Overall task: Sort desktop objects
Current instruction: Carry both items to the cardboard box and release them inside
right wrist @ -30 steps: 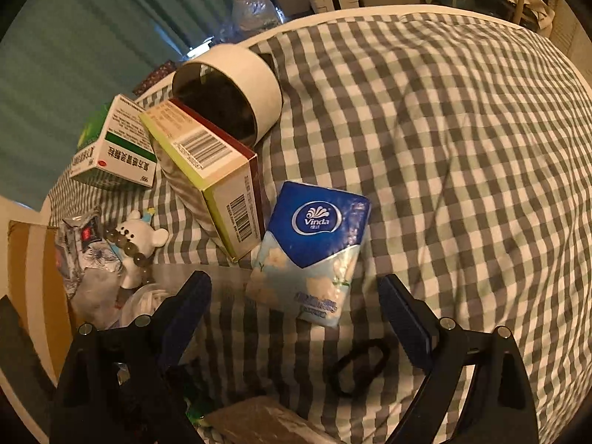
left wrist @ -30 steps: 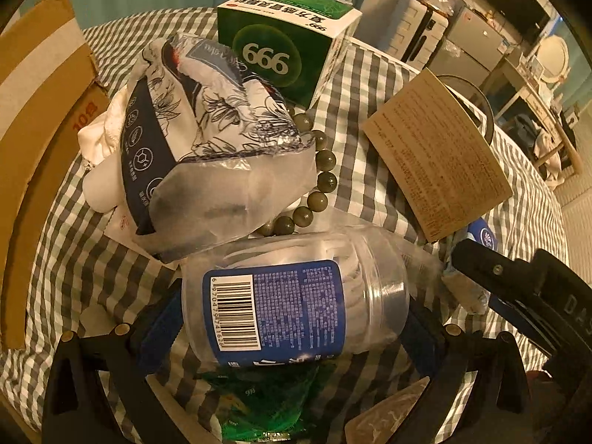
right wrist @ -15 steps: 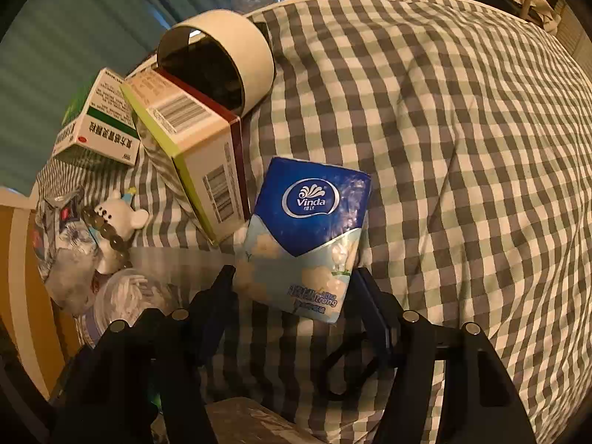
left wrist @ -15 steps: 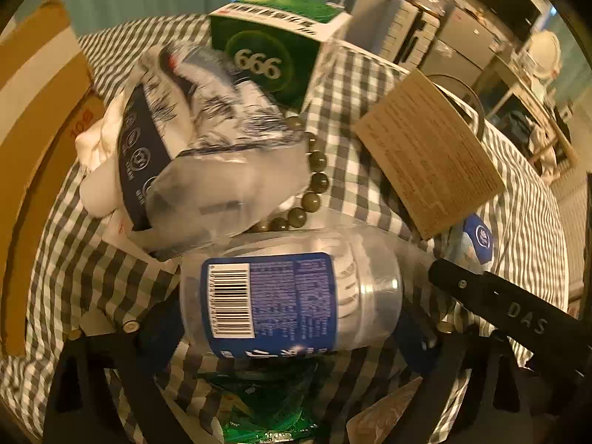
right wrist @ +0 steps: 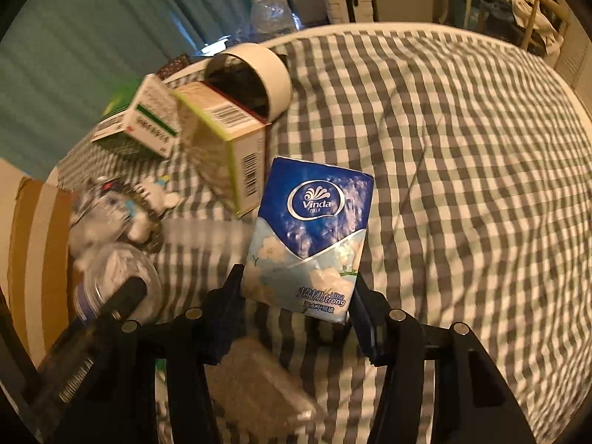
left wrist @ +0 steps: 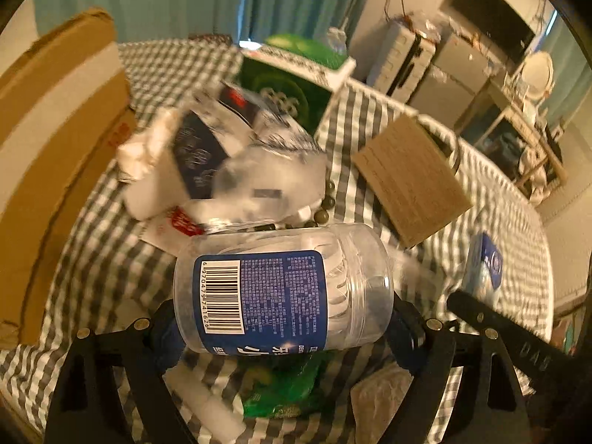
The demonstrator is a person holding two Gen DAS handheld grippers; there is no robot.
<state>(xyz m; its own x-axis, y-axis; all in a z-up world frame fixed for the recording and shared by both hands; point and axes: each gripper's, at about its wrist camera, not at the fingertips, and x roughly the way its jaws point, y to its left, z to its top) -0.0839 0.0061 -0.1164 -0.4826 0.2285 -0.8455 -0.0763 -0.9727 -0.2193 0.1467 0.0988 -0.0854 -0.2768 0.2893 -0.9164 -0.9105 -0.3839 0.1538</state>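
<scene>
Writing on the tissue pack: the tissue pack point(right wrist: 309, 236) carries a blue oval logo reading "Vinda" and, lower down, "Ultra Strong" beside Chinese characters.
Writing on the jar: the clear plastic jar point(left wrist: 283, 288) has a blue label with a barcode, dense small print too fine to read, and large white characters cut off at its lower edge.
Other print: the green box point(left wrist: 285, 92) shows blurred round digits; the yellow-edged carton point(right wrist: 225, 144) shows two barcodes; the white-and-green box point(right wrist: 153, 122) has a line of unreadable characters.
Left gripper: the left gripper point(left wrist: 285, 327) is clamped on the jar, one blue pad against each end, the jar lying crosswise and lifted clear of the checked cloth point(right wrist: 462, 185).
Right gripper: the right gripper point(right wrist: 298, 309) has just been closing its jaws; its pads now press both lower sides of the tissue pack, which stands up out of them.
Relative to the jar: the bead bracelet point(left wrist: 322, 211) and the crumpled plastic packet point(left wrist: 236, 159) lie just behind it; the cardboard box point(left wrist: 51, 155) is off to its left.
Only in the left view: green wrapper point(left wrist: 285, 388) under the jar.
Only in the right view: white round tub point(right wrist: 255, 77) tipped on its side behind the carton, and a small white figurine point(right wrist: 153, 203).
</scene>
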